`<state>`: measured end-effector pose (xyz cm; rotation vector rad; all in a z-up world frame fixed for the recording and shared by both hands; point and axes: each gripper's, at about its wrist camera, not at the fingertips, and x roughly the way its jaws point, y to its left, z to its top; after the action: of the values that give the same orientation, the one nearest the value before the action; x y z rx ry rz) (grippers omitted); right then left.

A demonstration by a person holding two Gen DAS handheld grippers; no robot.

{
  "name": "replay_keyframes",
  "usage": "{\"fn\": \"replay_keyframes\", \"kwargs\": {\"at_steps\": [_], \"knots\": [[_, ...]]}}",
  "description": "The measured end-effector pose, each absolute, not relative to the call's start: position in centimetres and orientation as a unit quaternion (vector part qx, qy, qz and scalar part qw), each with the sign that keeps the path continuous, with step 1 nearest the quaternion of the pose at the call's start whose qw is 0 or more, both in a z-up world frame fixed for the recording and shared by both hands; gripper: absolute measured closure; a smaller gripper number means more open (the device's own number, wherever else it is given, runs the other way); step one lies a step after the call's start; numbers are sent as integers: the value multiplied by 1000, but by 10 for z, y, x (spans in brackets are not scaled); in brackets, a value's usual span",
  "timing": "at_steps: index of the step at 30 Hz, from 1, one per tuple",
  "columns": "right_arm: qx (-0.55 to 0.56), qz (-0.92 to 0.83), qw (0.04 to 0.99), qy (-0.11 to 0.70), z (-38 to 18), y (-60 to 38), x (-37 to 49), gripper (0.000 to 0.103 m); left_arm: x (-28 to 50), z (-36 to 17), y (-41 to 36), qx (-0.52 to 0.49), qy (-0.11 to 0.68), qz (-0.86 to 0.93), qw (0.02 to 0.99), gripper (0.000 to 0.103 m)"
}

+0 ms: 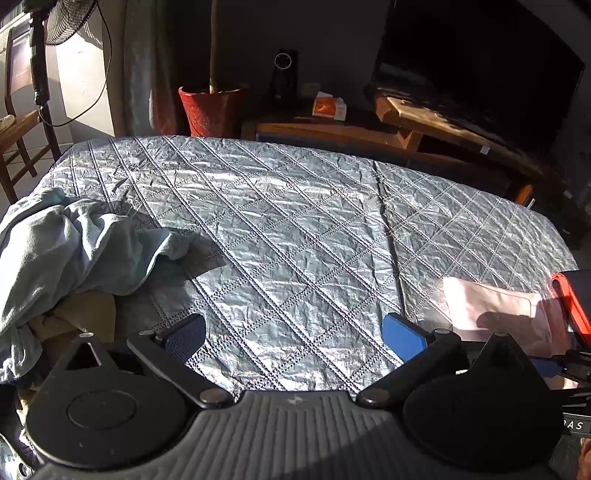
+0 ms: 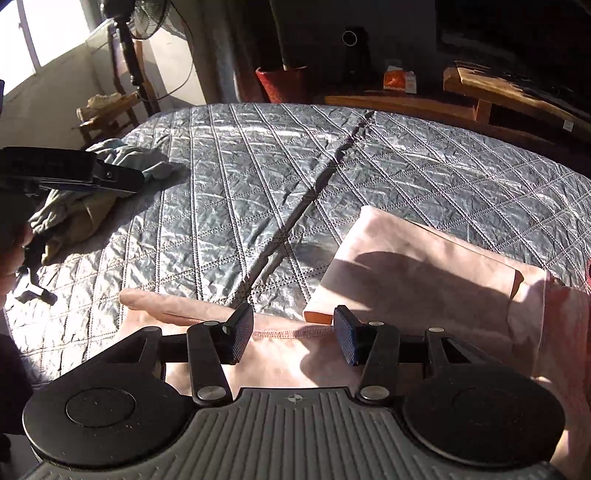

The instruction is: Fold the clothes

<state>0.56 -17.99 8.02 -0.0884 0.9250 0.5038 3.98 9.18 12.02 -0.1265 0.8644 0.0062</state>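
Note:
A pink garment [image 2: 424, 266] lies partly folded on the silver quilted cover [image 2: 258, 184] at the near right, its stitched hem [image 2: 291, 334] running across near the front edge. My right gripper [image 2: 294, 338] hovers just over that hem, open; the pads do not press the cloth. The same pink garment [image 1: 491, 310] shows at the right edge of the left wrist view. My left gripper [image 1: 293, 338] stands wide open over the bare quilted cover [image 1: 295, 229], with nothing between its fingers. A heap of light blue and tan clothes [image 1: 74, 243] lies to its left.
Behind the cover stand a red pot [image 1: 210, 110], a floor fan [image 1: 70, 18], a wooden chair [image 1: 14, 133] and a low wooden bench [image 1: 369, 133] with an orange box [image 1: 328, 107]. A dark crease [image 2: 314, 195] runs across the cover.

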Motion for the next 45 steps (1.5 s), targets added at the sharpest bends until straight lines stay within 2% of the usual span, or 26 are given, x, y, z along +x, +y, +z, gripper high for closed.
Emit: {"fn": "replay_keyframes", "kwargs": {"at_steps": [2, 7, 9, 12, 15, 18, 20, 21, 23, 26, 29, 32, 37, 45], "knots": [[-60, 281, 839, 462, 69, -161, -4, 46, 40, 119, 89, -57, 419, 2, 906, 1], [-77, 311, 831, 454, 40, -113, -5, 46, 40, 114, 83, -45, 424, 3, 904, 1], [-85, 305, 840, 442, 32, -98, 2, 37, 41, 113, 84, -45, 427, 4, 903, 1], [-102, 272, 867, 405, 30, -85, 17, 34, 42, 114, 85, -47, 425, 5, 904, 1], [-72, 275, 873, 397, 37, -83, 21, 34, 41, 116, 86, -48, 422, 3, 905, 1], [-93, 277, 883, 367, 44, -80, 9, 24, 40, 119, 89, -52, 419, 4, 906, 1], [-129, 278, 869, 389, 35, -70, 8, 25, 41, 120, 90, -57, 418, 7, 907, 1], [-144, 273, 869, 387, 33, -68, 7, 31, 41, 120, 91, -58, 418, 8, 907, 1], [-95, 266, 885, 370, 46, -82, 8, 33, 41, 119, 93, -58, 420, 12, 906, 1], [9, 207, 912, 354, 72, -133, 22, 27, 41, 117, 97, -63, 422, 16, 904, 1], [34, 138, 920, 366, 83, -192, 46, 26, 41, 119, 97, -67, 421, 14, 905, 1], [75, 77, 904, 413, 83, -257, 80, 25, 41, 118, 93, -60, 423, 9, 904, 1], [76, 54, 891, 444, 63, -314, 113, 30, 42, 114, 84, -50, 428, 0, 902, 1], [-8, 75, 882, 465, 42, -305, 133, 35, 43, 108, 72, -36, 435, -8, 899, 1]]}}
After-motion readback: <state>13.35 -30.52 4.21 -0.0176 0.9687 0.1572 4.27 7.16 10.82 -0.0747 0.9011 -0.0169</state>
